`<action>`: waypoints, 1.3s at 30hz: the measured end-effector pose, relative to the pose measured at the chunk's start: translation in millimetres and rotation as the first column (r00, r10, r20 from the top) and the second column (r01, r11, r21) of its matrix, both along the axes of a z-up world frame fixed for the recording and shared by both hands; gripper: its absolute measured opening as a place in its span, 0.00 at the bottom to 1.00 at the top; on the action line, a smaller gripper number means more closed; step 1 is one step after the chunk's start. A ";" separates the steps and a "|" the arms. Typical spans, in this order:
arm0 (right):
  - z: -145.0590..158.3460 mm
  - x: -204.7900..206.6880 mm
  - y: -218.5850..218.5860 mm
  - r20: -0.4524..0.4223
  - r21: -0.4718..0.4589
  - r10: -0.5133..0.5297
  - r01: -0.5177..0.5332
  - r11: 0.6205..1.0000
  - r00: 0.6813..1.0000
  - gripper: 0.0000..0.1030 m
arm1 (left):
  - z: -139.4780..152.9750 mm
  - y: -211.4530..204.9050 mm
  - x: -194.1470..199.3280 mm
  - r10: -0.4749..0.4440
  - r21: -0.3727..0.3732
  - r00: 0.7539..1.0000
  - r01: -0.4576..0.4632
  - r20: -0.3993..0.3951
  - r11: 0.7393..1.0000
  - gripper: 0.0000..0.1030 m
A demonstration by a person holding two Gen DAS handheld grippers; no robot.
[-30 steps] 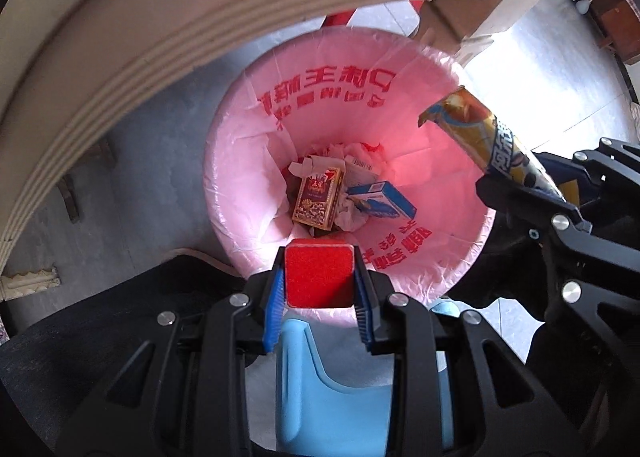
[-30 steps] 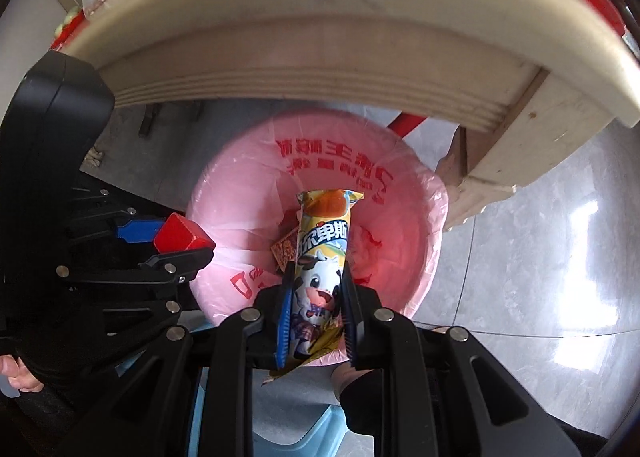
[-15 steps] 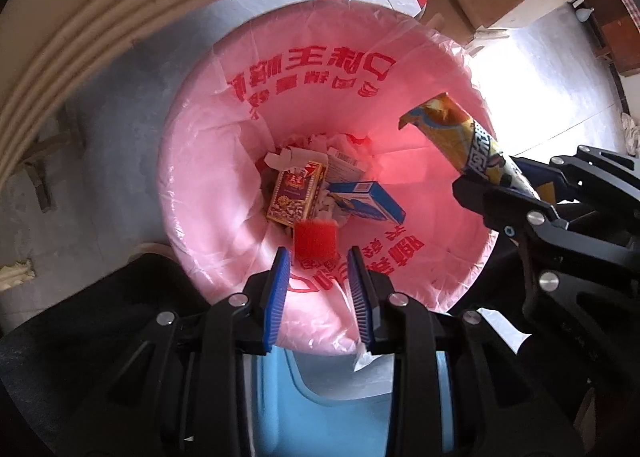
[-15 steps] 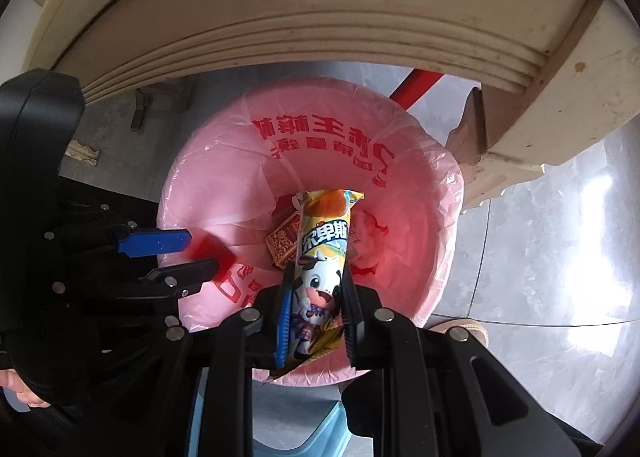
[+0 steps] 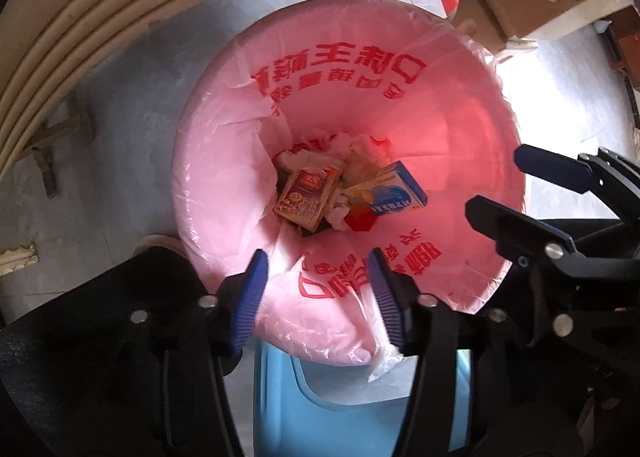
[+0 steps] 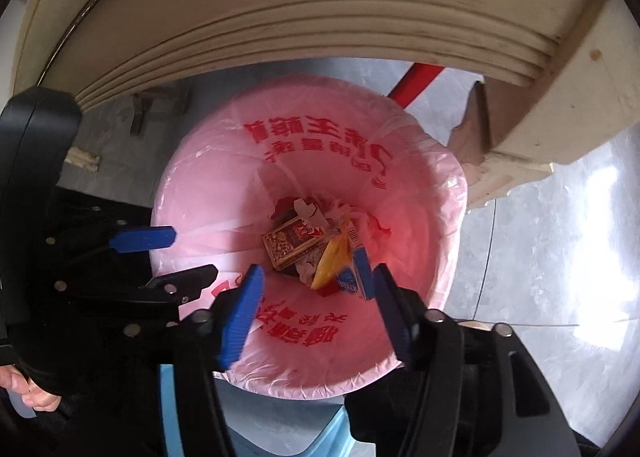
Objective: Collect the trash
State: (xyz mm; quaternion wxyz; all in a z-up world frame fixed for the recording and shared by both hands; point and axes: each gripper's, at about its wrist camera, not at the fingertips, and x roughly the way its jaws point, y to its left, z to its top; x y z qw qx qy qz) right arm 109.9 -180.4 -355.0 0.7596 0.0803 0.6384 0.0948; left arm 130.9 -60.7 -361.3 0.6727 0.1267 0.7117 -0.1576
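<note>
While hovering over pink bin (image 5: 460,129), my left tongs (image 5: 316,297) and right tongs (image 6: 316,313) opening, empty; red block (image 5: 360,219), wrapper (image 6: 334,261) lying inside. Drop done.

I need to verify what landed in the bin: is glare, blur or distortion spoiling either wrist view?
Left wrist view: the pink plastic bin liner glows red on its sunlit right wall, the grey floor beyond is blown out; contents stay legible. Right wrist view: floor glare at right, the yellow snack wrapper sharp enough. Both: fisheye bends the cream table edge.
</note>
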 end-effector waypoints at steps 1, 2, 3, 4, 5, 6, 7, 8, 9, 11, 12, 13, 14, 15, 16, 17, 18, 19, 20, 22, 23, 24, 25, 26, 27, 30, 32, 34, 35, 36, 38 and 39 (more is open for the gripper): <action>-1.1 0.2 -1.5 -0.006 0.006 -0.006 0.006 1.000 1.000 0.59 | 0.7 -0.3 0.0 -0.003 0.005 1.000 0.003 0.004 1.000 0.53; -1.9 0.1 -2.3 -0.010 0.008 -0.011 0.011 1.000 1.000 0.59 | 0.3 -1.7 -0.3 -0.014 0.021 1.000 0.014 0.007 1.000 0.55; -2.6 0.0 -2.9 -0.014 0.003 -0.014 0.014 1.000 1.000 0.60 | -0.3 -3.1 -1.4 -0.023 0.036 1.000 0.023 0.005 0.999 0.58; -2.8 -0.2 -3.4 -0.016 -0.001 -0.015 0.015 1.000 1.000 0.60 | -1.1 -4.6 -1.2 -0.032 0.046 0.999 0.032 0.005 0.998 0.60; -2.7 -0.3 -3.7 -0.017 0.000 -0.018 0.018 1.000 1.000 0.60 | -2.2 -6.6 -1.7 -0.044 0.058 0.999 0.043 0.006 0.997 0.63; -2.5 -1.0 -3.7 -0.018 -0.001 -0.020 0.020 1.000 1.000 0.62 | -2.9 -8.1 -2.3 -0.050 0.070 0.999 0.049 0.008 0.996 0.63; -2.7 -1.3 -3.8 -0.020 -0.006 -0.021 0.021 1.000 1.000 0.64 | -3.3 -9.2 -2.7 -0.054 0.073 0.999 0.053 0.007 0.996 0.64; -2.6 -1.6 -3.8 -0.024 -0.014 -0.024 0.024 1.000 0.999 0.65 | -4.3 -10.5 -3.1 -0.059 0.077 0.998 0.059 0.000 0.995 0.66; -2.1 -1.8 -3.1 -0.026 -0.017 -0.026 0.026 1.000 0.999 0.65 | -4.9 -10.6 -2.9 -0.060 0.078 0.998 0.060 -0.002 0.995 0.67; -0.2 -2.5 -3.2 -0.029 -0.026 -0.029 0.028 0.999 0.999 0.68 | -3.5 -10.9 -2.7 -0.063 0.080 0.998 0.063 0.000 0.995 0.68; 0.4 -2.8 -3.3 -0.027 -0.038 -0.035 0.034 0.999 0.999 0.72 | -2.3 -10.2 -2.6 -0.064 0.083 0.998 0.063 0.006 0.995 0.69; -0.4 -2.7 -2.4 -0.022 -0.043 -0.039 0.038 0.998 0.999 0.74 | 0.3 -9.9 -2.3 -0.062 0.085 0.998 0.060 0.018 0.995 0.69; 1.9 -3.7 -3.3 -0.016 -0.048 -0.042 0.041 0.998 0.999 0.74 | 1.7 -9.1 -2.1 -0.061 0.088 0.998 0.058 0.026 0.994 0.70; 3.6 -4.6 -3.9 -0.015 -0.058 -0.041 0.040 0.997 0.999 0.77 | 4.7 -8.7 -2.8 -0.059 0.089 0.998 0.056 0.036 0.994 0.70; 5.0 -5.4 -4.6 -0.012 -0.072 -0.044 0.043 0.996 0.999 0.80 | 7.1 -8.8 -3.4 -0.061 0.089 0.997 0.057 0.045 0.994 0.70; 6.9 -7.0 -5.6 -0.006 -0.083 -0.049 0.048 0.995 0.999 0.80 | 11.4 -9.3 -5.3 -0.062 0.084 0.996 0.057 0.058 0.995 0.70; 10.7 -10.1 -6.8 0.012 -0.099 -0.055 0.056 0.993 0.998 0.80 | 16.0 -10.0 -7.5 -0.061 0.077 0.996 0.055 0.072 0.995 0.70; 14.5 -13.0 -7.6 0.031 -0.116 -0.063 0.067 0.991 0.998 0.80 | 21.2 -10.2 -9.9 -0.060 0.067 0.994 0.054 0.089 0.996 0.70; 19.2 -16.4 -8.1 0.050 -0.127 -0.072 0.077 0.989 0.996 0.80 | 28.6 -9.7 -13.6 -0.059 0.057 0.992 0.053 0.109 0.997 0.70; 34.2 -27.9 -10.7 0.083 -0.105 -0.091 0.099 0.990 0.992 0.80 | 41.4 -7.1 -20.9 -0.042 0.039 0.990 0.037 0.135 0.999 0.70; 41.0 -32.0 -12.4 0.099 -0.102 -0.104 0.114 0.988 0.990 0.81 | 53.4 -2.7 -26.5 -0.019 0.010 0.986 0.018 0.166 1.000 0.70; 53.3 -39.2 -14.6 0.132 -0.099 -0.121 0.134 0.986 0.984 0.84 | 63.0 0.3 -30.4 -0.004 0.000 0.982 0.004 0.191 1.000 0.70; 64.1 -44.5 -16.3 0.161 -0.103 -0.130 0.148 0.984 0.978 0.84 | 77.7 4.4 -35.8 0.023 -0.010 0.972 -0.021 0.232 1.000 0.70; 75.8 -49.7 -17.1 0.194 -0.124 -0.141 0.166 0.978 0.971 0.85 | 90.0 7.8 -38.8 0.046 -0.025 0.962 -0.041 0.270 0.999 0.70; 92.6 -56.8 -15.8 0.242 -0.161 -0.142 0.184 0.970 0.960 0.85 | 103.2 11.2 -41.3 0.071 -0.038 0.948 -0.062 0.310 0.997 0.70; 151.5 -77.5 -3.2 0.431 -0.281 -0.086 0.225 0.933 0.898 0.86 | 156.7 23.1 -50.7 0.149 -0.095 0.893 -0.119 0.426 0.988 0.70; 184.2 -86.7 6.9 0.522 -0.328 -0.047 0.251 0.911 0.852 0.93 | 193.8 28.3 -54.9 0.173 -0.124 0.847 -0.127 0.502 0.984 0.70; 225.3 -98.9 17.4 0.618 -0.328 -0.014 0.274 0.904 0.786 0.93 | 226.8 31.7 -59.5 0.191 -0.150 0.805 -0.128 0.561 0.980 0.71; 247.9 -106.1 21.1 0.664 -0.303 -0.011 0.283 0.910 0.748 0.93 | 249.4 33.3 -63.8 0.202 -0.163 0.773 -0.128 0.602 0.978 0.76; 263.4 -109.8 20.2 0.689 -0.282 -0.017 0.289 0.915 0.725 0.93 | 263.8 33.7 -67.6 0.205 -0.168 0.749 -0.127 0.629 0.978 0.78; 289.2 -118.1 20.9 0.731 -0.240 -0.031 0.300 0.923 0.682 0.93 | 294.7 36.2 -78.2 0.213 -0.198 0.699 -0.104 0.683 0.975 0.79; 303.9 -122.7 20.5 0.753 -0.221 -0.046 0.319 0.922 0.656 0.93 | 308.5 37.5 -83.0 0.217 -0.206 0.676 -0.099 0.704 0.974 0.81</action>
